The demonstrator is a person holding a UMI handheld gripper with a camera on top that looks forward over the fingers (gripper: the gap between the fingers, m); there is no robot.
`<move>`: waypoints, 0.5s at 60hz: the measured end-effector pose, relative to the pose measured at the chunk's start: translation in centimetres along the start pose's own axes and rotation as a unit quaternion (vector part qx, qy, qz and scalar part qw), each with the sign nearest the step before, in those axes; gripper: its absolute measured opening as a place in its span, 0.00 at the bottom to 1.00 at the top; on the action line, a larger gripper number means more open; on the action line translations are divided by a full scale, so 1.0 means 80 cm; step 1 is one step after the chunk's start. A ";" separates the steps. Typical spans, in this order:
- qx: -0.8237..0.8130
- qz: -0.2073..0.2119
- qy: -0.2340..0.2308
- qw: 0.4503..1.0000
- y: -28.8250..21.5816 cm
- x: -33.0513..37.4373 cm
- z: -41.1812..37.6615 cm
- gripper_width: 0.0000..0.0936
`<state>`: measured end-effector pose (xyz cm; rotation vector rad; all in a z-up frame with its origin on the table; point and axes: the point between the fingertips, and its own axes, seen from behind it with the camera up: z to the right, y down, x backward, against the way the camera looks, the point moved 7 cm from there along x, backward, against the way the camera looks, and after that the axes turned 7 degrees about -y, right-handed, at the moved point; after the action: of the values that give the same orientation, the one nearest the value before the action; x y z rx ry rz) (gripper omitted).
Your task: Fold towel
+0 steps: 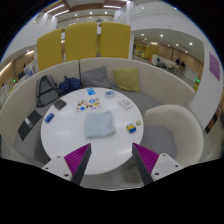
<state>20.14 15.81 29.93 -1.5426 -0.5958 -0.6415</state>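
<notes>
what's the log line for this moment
task: fold towel | gripper: open, above table edge | towel: folded square at table centre, beyond fingers, untouched

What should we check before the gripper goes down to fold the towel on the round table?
1. Towel in view, beyond the fingers: ok.
2. Gripper open and holding nothing: ok.
3. Towel lying flat on the round white table: ok, though it looks already partly folded into a square.
4. Nothing resting on the towel: ok.
5. Room around the towel: not ok on one side, since a small yellow and blue item sits close beside it; the cards lie farther off.
6. Which towel edge is loose to grab: cannot tell.
</notes>
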 end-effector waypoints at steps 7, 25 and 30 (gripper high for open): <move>0.000 -0.013 -0.004 1.000 0.044 0.080 -0.001 0.93; 0.024 0.013 -0.033 0.999 0.069 0.133 -0.004 0.93; 0.023 0.021 -0.036 0.999 0.073 0.136 -0.003 0.93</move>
<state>31.94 15.12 33.56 -1.5361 -0.6277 -0.5391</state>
